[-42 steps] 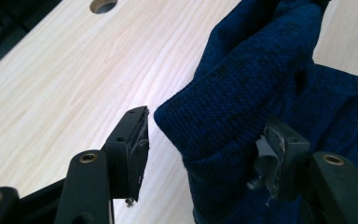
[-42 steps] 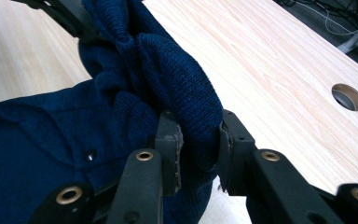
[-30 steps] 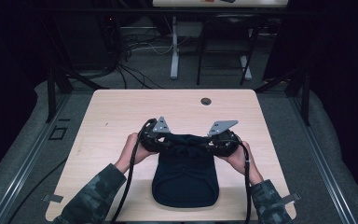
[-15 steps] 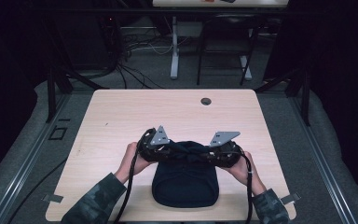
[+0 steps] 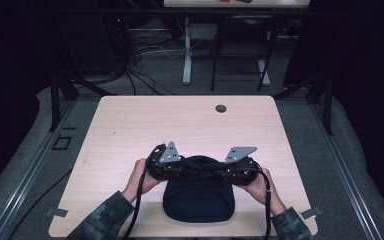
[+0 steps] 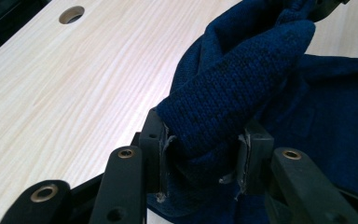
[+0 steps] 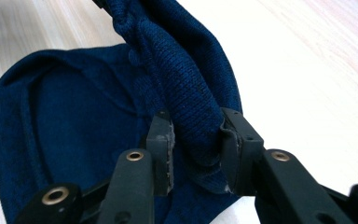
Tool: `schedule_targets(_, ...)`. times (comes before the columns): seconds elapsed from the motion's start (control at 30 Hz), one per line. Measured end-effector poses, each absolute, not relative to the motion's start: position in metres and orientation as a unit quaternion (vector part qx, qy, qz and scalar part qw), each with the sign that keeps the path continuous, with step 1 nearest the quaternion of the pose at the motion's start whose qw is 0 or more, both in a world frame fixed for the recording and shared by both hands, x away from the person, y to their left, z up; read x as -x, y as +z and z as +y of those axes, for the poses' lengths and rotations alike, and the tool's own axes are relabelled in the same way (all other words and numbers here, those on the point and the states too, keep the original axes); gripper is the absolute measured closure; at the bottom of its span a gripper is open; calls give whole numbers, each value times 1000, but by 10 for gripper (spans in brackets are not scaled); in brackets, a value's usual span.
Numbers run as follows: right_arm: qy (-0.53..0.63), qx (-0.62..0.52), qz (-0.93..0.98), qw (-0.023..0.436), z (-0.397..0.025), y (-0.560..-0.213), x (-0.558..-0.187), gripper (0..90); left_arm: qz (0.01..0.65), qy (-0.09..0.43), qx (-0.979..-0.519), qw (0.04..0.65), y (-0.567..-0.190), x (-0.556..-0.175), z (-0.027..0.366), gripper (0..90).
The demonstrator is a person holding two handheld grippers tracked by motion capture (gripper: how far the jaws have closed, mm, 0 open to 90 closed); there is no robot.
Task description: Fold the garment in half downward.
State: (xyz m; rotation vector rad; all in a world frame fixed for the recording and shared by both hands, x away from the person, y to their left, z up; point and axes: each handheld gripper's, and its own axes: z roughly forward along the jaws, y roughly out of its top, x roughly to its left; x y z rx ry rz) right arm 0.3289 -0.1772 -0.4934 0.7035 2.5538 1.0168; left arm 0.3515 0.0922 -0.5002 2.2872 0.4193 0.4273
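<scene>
while both grippers pinch it, the hat [image 5: 198, 199] spans between them.

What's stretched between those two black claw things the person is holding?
A band of the dark blue knit garment, pinched by the left gripper and right gripper; the high view shows it spanning them.

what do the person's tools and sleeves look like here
Each hand holds a black tool: the left tool and right tool each carry a grey three-cornered plate on top and trail a black cable toward the person. In the gripper views the jaws are black bars with brass-ringed holes and worn grey pads. The sleeves are a dark green camouflage pattern.
</scene>
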Motion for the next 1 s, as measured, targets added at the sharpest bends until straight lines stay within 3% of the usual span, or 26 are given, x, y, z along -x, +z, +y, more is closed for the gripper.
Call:
schedule_targets(0.83,326,-238,902,151,-176,-517,-298,645,148,122,-910,368,-529,-323,95,605)
schedule_targets(0.97,321,-243,904,147,-175,-523,-291,600,150,109,-914,362,-536,-318,97,588)
schedule_targets(1.0,315,-248,905,143,-176,-525,-287,564,150,102,-915,360,-538,-317,97,543)
